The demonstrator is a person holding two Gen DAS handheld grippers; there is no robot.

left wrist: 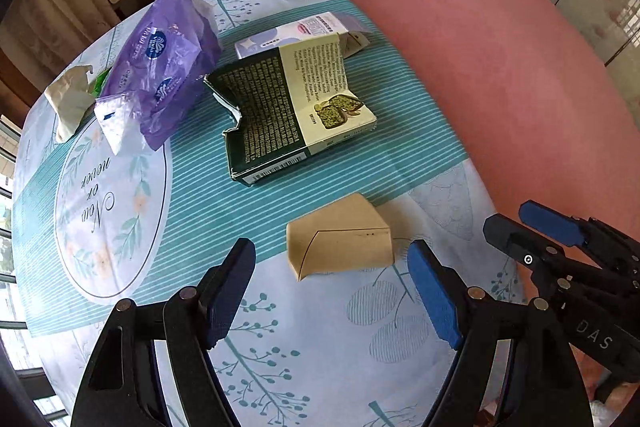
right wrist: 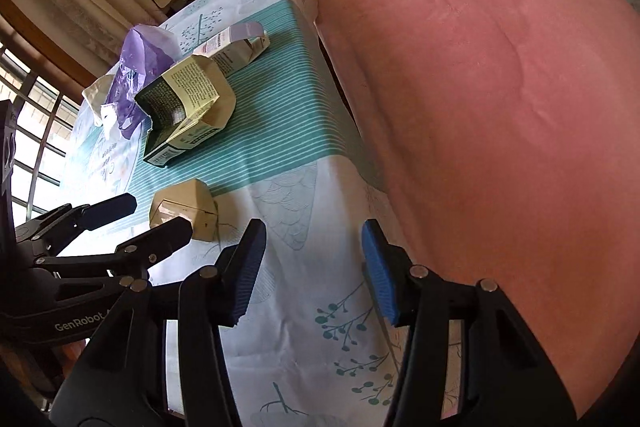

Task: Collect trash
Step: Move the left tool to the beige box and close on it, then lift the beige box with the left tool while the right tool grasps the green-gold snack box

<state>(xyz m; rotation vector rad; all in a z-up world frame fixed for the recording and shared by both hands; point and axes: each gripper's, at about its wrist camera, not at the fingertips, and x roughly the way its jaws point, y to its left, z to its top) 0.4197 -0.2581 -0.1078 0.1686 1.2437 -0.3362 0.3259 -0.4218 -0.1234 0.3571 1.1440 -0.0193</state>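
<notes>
Left claw [left wrist: 332, 291] spread wide, nothing between the pads, hovering low just short of the small tan box [left wrist: 340, 239]. Right claw [right wrist: 314, 271] likewise released and empty, off to the right of that tan box, over bare cloth of the counter [right wrist: 320, 347] near the pink bed [right wrist: 480, 107].

Likely step in hand: closing on the tan box, nearest piece of trash. Best done by easing the left claw forward until both pads straddle the box's short sides, then squeezing gently, since thin card will probably crumple or squirt out under a hard pinch. Worth keeping the claw low so the pads catch the walls rather than the sloped top.

Beyond the tan box, farther from the claws: torn green carton [left wrist: 296, 115], lying open. Past that, lilac-and-white carton [left wrist: 304, 31]. Left of the green carton: purple plastic wrapper [left wrist: 168, 63], with crumpled paper [left wrist: 68, 103] beside it.

No bin or bag visible in either view, so drop-off place cannot be told.
</notes>
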